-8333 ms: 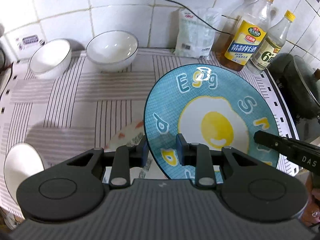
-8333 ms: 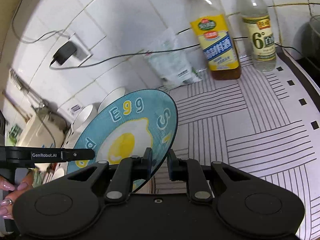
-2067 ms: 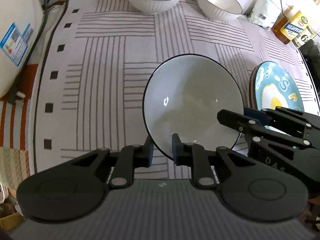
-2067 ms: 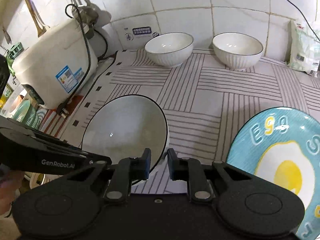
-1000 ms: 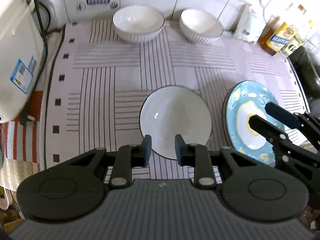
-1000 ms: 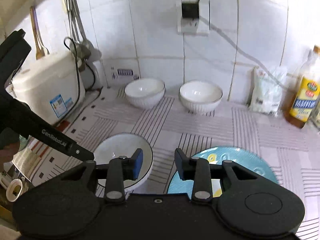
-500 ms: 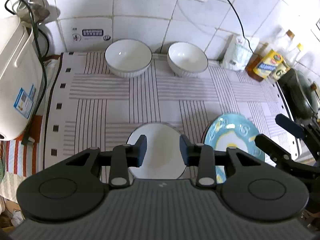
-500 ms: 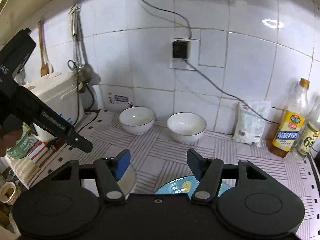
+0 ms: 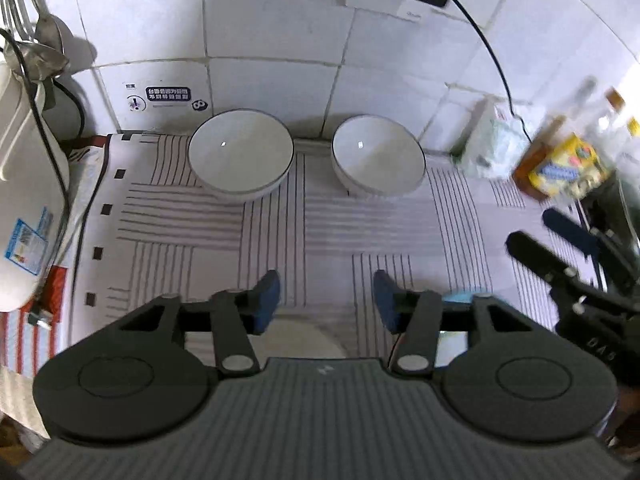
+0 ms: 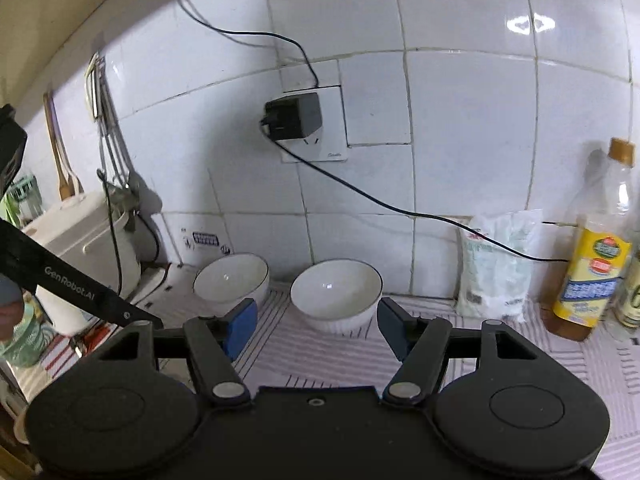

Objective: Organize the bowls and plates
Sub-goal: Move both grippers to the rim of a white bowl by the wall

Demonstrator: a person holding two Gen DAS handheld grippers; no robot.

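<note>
Two white bowls stand side by side at the tiled wall, the left bowl [image 9: 241, 156] [image 10: 231, 276] and the right bowl [image 9: 378, 156] [image 10: 335, 286]. My left gripper [image 9: 326, 300] hangs above the striped mat [image 9: 360, 220], its jaws opening with nothing between them. Just under it peeks the rim of a third white bowl [image 9: 304, 340], and a sliver of the blue egg plate [image 9: 460, 298] shows to its right. My right gripper [image 10: 316, 326] is also opening and holds nothing; the right bowl lies far ahead of it. In the left wrist view the right gripper [image 9: 534, 228] is at the right edge.
A white rice cooker [image 9: 24, 200] [image 10: 80, 248] stands at the left with ladles hanging above. A white bag [image 10: 496, 264] and oil bottles [image 10: 592, 264] stand at the back right. A charger [image 10: 294, 118] with a trailing cable is plugged into the wall.
Both grippers have drawn back and up from the white bowl and spread their jaws wider. The bowl stays on the mat beside the blue plate.
</note>
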